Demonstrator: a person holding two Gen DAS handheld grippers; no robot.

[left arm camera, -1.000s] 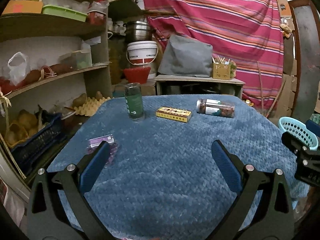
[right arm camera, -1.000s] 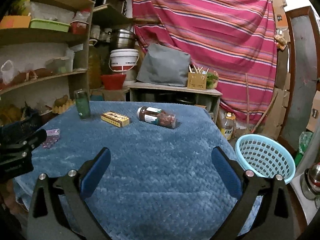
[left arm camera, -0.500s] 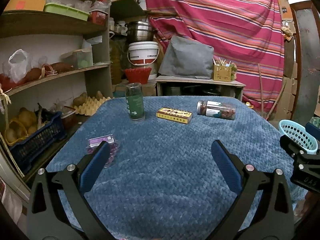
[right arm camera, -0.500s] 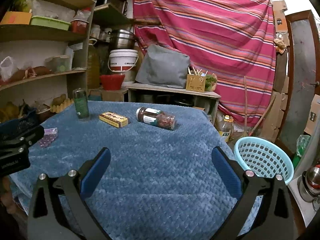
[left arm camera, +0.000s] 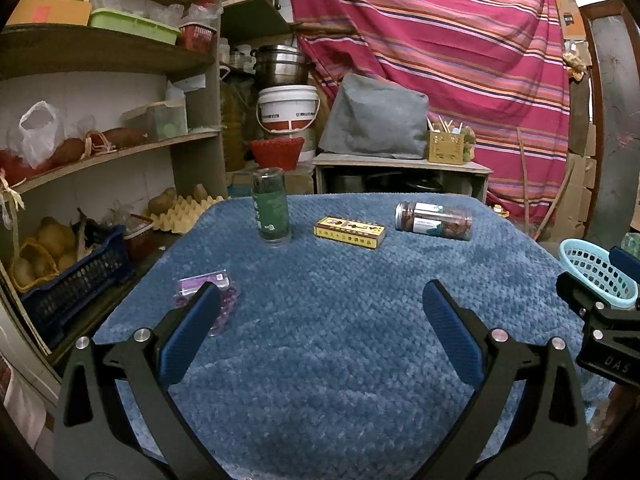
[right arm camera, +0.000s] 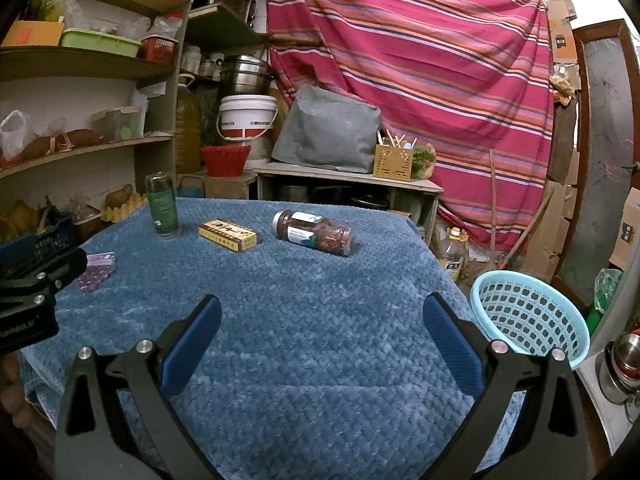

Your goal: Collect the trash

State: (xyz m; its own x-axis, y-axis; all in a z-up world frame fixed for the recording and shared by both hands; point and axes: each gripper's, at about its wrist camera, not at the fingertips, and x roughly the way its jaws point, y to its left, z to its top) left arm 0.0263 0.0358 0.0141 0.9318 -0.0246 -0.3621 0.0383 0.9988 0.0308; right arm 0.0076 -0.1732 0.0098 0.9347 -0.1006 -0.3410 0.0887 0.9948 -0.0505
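Note:
On the blue cloth-covered table (left arm camera: 340,340) (right arm camera: 320,320) stand a green bottle (left arm camera: 271,206) (right arm camera: 162,206), a yellow box (left arm camera: 350,232) (right arm camera: 228,235) and a clear jar (left arm camera: 434,220) (right arm camera: 314,232) lying on its side. A purple packet (left arm camera: 200,286) (right arm camera: 96,266) lies at the table's left, just beyond the left finger of my left gripper (left arm camera: 320,312). Both that gripper and my right gripper (right arm camera: 320,316) hover open and empty over the near part of the table. A light blue basket (right arm camera: 528,312) (left arm camera: 596,268) sits at the table's right edge.
Wooden shelves (left arm camera: 100,152) with boxes, bags and a dark crate fill the left side. Behind the table are a white bucket (left arm camera: 288,108), a red bowl, a low cabinet (right arm camera: 348,184) with a grey cushion, and a striped red curtain. A bottle (right arm camera: 452,260) stands on the floor at right.
Both grippers have drifted slightly, so the table items sit a little differently in view. The jaws stay open and nothing was picked up.

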